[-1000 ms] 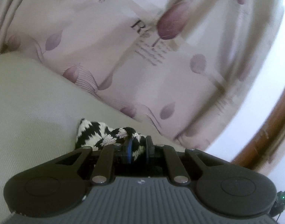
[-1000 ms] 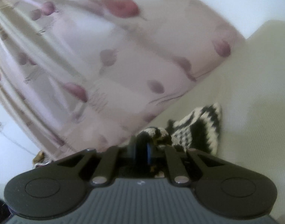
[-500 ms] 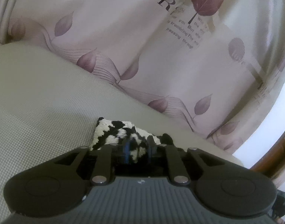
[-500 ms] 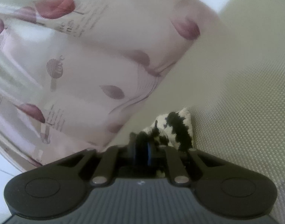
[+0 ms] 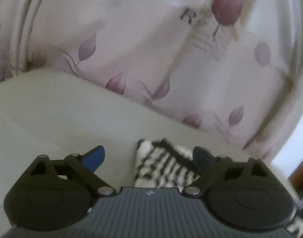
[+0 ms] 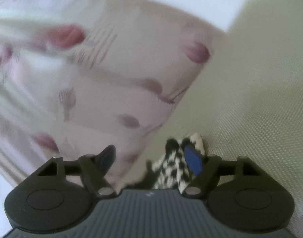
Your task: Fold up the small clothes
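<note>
A small black-and-white patterned knit garment (image 5: 167,166) lies on the pale cream cushion (image 5: 52,119). In the left wrist view my left gripper (image 5: 149,155) hangs just over it, its jaws opening wide; the cloth lies loose between the blue pads (image 5: 96,156), nearer the right one, and is not pinched. In the right wrist view the same garment (image 6: 173,168) sits by the right pad (image 6: 193,160) of my right gripper (image 6: 151,156), whose jaws are also opening, with no grip on the cloth.
A pale pink curtain with purple leaf prints and lettering (image 5: 171,59) hangs close behind the cushion's far edge, also filling the left of the right wrist view as the curtain (image 6: 82,89). Brown wood (image 5: 302,170) shows at the far right.
Both grippers were shut on the patterned garment and have opened, letting it go. Both have sunk toward the cushion, and the garment now rests flat on it.
</note>
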{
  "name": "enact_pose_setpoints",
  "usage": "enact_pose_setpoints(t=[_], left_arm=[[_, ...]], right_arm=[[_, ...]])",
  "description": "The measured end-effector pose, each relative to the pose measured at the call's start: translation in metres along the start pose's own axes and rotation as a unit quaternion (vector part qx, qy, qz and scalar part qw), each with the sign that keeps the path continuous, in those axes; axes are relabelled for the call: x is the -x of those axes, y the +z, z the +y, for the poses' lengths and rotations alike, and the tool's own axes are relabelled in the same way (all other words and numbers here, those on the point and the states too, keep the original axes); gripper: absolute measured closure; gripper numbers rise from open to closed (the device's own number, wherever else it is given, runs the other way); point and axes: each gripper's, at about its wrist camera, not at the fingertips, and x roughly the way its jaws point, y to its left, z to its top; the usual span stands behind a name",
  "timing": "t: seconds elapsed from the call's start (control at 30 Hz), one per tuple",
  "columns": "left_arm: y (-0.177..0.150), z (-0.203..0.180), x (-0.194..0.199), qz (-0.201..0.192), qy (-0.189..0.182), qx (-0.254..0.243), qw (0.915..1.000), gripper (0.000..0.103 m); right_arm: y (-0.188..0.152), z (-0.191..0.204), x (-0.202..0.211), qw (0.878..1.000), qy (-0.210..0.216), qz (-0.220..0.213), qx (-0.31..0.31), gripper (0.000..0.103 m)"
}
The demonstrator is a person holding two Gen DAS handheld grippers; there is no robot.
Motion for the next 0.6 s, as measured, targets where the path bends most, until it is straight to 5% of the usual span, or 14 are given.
enact_pose_setpoints(t=[0.17, 0.27, 0.33, 0.37, 0.43, 0.5, 0.53, 0.6], left_arm=[[-0.014, 0.02, 0.004, 0.067, -0.019, -0.007, 0.9976, 0.026], [-0.022, 0.025, 0.003, 0.094, -0.036, -0.006, 0.9949, 0.037], [-0.025, 0.024, 0.004, 0.102, -0.055, -0.004, 0.9933, 0.077], [-0.027, 0.023, 0.005, 0.103, -0.059, -0.005, 0.9929, 0.088], [-0.028, 0.02, 0.011, 0.095, -0.053, -0.005, 0.994, 0.091], [-0.029, 0.019, 0.018, 0.089, -0.048, 0.0, 0.9949, 0.091], [-0.029, 0.02, 0.023, 0.09, -0.046, 0.006, 0.9949, 0.092], [-0.032, 0.025, 0.033, 0.103, -0.048, 0.022, 0.9933, 0.092]], right_arm=[[-0.034, 0.029, 0.015, 0.991, -0.048, 0.043, 0.121, 0.026], [-0.046, 0.032, 0.022, 0.986, -0.067, 0.054, 0.142, 0.026], [-0.05, 0.031, 0.025, 0.986, -0.067, 0.062, 0.137, 0.026], [-0.051, 0.031, 0.026, 0.986, -0.07, 0.066, 0.137, 0.026], [-0.053, 0.032, 0.023, 0.984, -0.069, 0.08, 0.145, 0.028], [-0.053, 0.034, 0.018, 0.979, -0.083, 0.094, 0.158, 0.057], [-0.054, 0.034, 0.018, 0.978, -0.093, 0.101, 0.159, 0.08], [-0.054, 0.03, 0.025, 0.979, -0.087, 0.108, 0.146, 0.082]])
